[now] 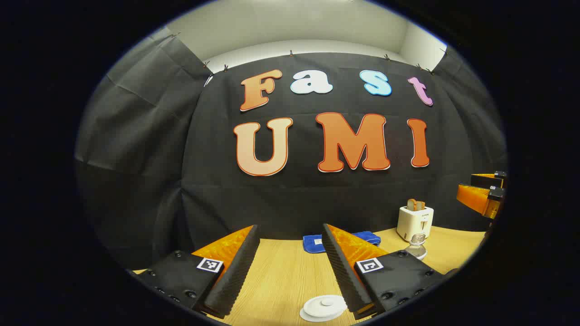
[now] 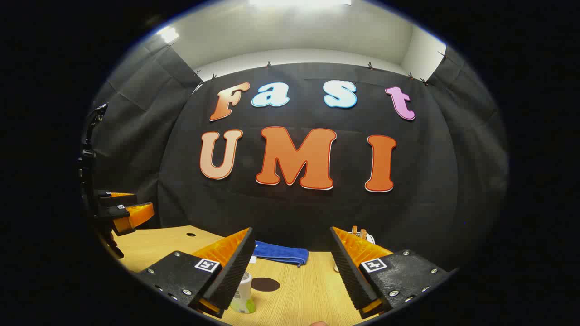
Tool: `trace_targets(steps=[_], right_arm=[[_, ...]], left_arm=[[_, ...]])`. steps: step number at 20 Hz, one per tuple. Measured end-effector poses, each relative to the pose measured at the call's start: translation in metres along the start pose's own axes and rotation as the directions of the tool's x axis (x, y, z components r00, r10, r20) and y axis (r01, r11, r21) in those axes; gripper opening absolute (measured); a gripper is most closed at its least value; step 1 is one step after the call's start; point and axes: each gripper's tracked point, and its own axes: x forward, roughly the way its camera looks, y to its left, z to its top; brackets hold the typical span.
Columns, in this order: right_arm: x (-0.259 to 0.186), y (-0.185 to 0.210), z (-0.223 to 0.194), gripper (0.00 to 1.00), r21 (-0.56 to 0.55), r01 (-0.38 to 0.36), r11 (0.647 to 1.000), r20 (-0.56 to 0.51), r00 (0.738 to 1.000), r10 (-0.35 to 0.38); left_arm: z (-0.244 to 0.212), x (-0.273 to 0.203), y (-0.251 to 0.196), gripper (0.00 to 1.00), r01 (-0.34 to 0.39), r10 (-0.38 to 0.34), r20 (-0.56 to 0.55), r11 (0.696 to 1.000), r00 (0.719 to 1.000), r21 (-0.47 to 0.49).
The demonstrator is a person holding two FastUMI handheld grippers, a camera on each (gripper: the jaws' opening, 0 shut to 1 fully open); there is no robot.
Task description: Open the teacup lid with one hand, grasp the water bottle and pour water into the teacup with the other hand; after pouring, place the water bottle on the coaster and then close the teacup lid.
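Left gripper view: left gripper (image 1: 290,267) apart over white lid (image 1: 324,307); light, slick, take by knob. Right gripper (image 2: 290,271) apart near bottle (image 2: 242,294); grasp mid-body.

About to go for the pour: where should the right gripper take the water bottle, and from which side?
Grip the water bottle around its upright body, below the pale cap. It stands on the table by the dark coaster, beside the open right gripper's left finger, so shift the gripper left and come in level from the front.
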Motion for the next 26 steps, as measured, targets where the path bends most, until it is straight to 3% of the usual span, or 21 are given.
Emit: trace_targets(steps=[10,15,18,26], right_arm=[[0.006,0.001,-0.003,0.98,0.015,0.003,1.0,-0.004,1.0,-0.003],[0.003,0.0,0.001,0.99,0.02,-0.002,1.0,0.013,1.0,0.001],[0.003,0.002,-0.007,0.98,0.009,-0.007,1.0,-0.004,1.0,0.007],[-0.012,0.033,-0.045,0.99,0.01,-0.095,0.995,-0.06,0.994,0.095]], left_arm=[[0.011,0.003,0.001,0.91,-0.025,0.025,0.014,1.0,1.0,-0.002],[0.009,0.003,0.004,0.97,-0.032,0.032,0.016,0.999,0.999,-0.015],[0.003,0.002,0.002,0.94,-0.018,0.018,0.008,0.999,1.0,-0.028],[-0.045,-0.002,-0.003,0.97,0.026,-0.03,-0.079,0.998,0.996,-0.057]])
